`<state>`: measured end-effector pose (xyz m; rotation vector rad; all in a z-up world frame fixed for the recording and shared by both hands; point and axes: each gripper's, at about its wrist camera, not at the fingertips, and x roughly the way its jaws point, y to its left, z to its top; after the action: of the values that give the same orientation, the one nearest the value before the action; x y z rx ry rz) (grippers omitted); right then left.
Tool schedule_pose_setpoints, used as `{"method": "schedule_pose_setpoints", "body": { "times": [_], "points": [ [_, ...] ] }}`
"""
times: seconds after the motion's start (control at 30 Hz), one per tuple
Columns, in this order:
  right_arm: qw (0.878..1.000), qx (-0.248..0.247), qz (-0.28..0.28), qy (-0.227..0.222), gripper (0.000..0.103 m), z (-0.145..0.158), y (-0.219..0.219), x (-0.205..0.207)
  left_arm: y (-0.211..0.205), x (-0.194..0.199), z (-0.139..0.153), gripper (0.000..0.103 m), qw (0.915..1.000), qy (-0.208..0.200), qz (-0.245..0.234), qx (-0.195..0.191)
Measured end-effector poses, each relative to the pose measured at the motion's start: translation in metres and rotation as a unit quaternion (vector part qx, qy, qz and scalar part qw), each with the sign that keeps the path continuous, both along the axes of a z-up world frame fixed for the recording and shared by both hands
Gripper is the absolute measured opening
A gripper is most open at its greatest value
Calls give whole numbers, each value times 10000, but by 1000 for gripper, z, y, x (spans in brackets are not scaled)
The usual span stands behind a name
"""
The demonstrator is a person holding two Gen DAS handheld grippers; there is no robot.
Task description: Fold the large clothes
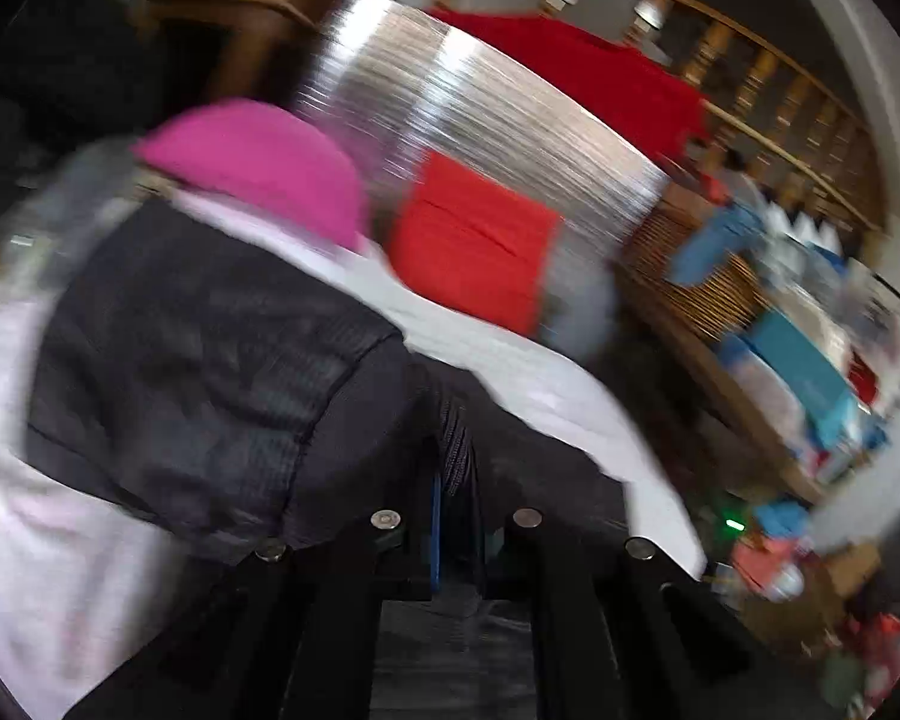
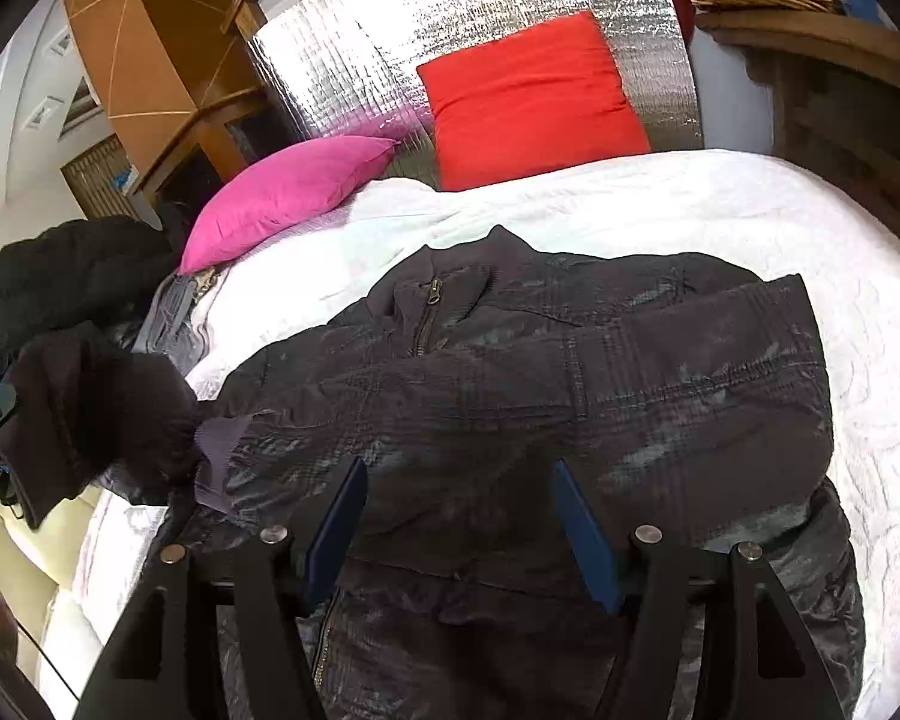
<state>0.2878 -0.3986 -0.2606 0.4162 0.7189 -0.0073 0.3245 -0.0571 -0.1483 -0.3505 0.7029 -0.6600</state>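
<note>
Two grippers are over the dark jacket (image 2: 510, 372) lying on the white bed cover (image 2: 720, 210): the right gripper (image 2: 462, 534) points down at it with jaws spread, while the left gripper (image 1: 456, 516), tilted, pinches a jacket sleeve.

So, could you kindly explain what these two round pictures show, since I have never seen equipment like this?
A person holds a two-finger tool in each hand, each with a wide-angle camera looking along its fingers. The blurred picture is from the left gripper: it is shut on dark fabric, seemingly a sleeve of the dark jacket. The sharp picture is from the right gripper, open just above that jacket. The jacket lies on a white bedspread, with a pink pillow and a red pillow behind.
</note>
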Motion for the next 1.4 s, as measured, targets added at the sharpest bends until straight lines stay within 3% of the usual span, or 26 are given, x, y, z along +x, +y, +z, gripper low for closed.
{"method": "schedule_pose_setpoints", "body": {
  "times": [0.13, 0.23, 0.27, 0.37, 0.43, 0.53, 0.6, 0.67, 0.8, 0.9, 0.97, 1.0, 1.03, 1.07, 1.13, 1.23, 1.4],
  "points": [
    [9997, 196, -103, 57, 68, -6, -16, -5, -62, 2, -24, 12, 9938, 595, -940, -6],
    [9988, 391, -245, 158, 68, -13, -31, -6, -96, 12, -60, 42, 9756, 1578, -1522, 115],
    [9985, 447, -255, 165, 68, -13, -34, -6, -99, 14, -65, 47, 9727, 1719, -1551, 160],
    [9964, 805, -144, 208, 68, -16, -41, -5, -98, 10, -57, 54, 9728, 1551, -1705, 220],
    [9934, 1129, 35, 212, 69, -17, -41, -4, -81, 6, -37, 64, 9759, 1215, -1811, -19],
    [9811, 1837, 529, 298, 69, -21, -36, -2, -39, 3, -11, 78, 9888, 582, -1348, -266],
    [9671, 2312, 969, 429, 74, -25, -26, -1, -7, 8, -5, 80, 9964, 308, -764, -216],
    [9616, 2415, 1193, 527, 75, -28, -13, -2, 19, 21, -10, 80, 9995, 285, -98, -65],
    [9557, 2505, 1304, 829, 75, -47, 13, 9, 60, 48, -40, 78, 9906, 843, 1072, 50],
    [9523, 2555, 1198, 1162, 75, -66, 28, 21, 64, 58, -58, 78, 9843, 1109, 1359, 201],
    [9561, 2481, 1135, 1074, 75, -68, 39, 23, 65, 59, -64, 78, 9819, 1121, 1472, 400],
    [9571, 2457, 1172, 997, 73, -66, 43, 23, 63, 58, -65, 78, 9810, 1091, 1511, 549],
    [9573, 2442, 1255, 908, 62, -64, 51, 24, 64, 58, -65, 78, 9798, 1071, 1545, 680],
    [9591, 2385, 1265, 855, 42, -62, 56, 24, 65, 58, -66, 78, 9785, 1051, 1577, 816],
    [9697, 1939, 1259, 795, 25, -55, 71, 24, 65, 57, -68, 79, 9755, 1019, 1628, 1071],
    [9801, 1422, 1285, 512, 16, -36, 83, 20, 68, 58, -71, 79, 9712, 1028, 1727, 1282],
    [9933, 630, 800, -538, 14, 19, 70, -5, 83, 60, -80, 79, 9672, 1156, 1880, 1260]
  ]
}}
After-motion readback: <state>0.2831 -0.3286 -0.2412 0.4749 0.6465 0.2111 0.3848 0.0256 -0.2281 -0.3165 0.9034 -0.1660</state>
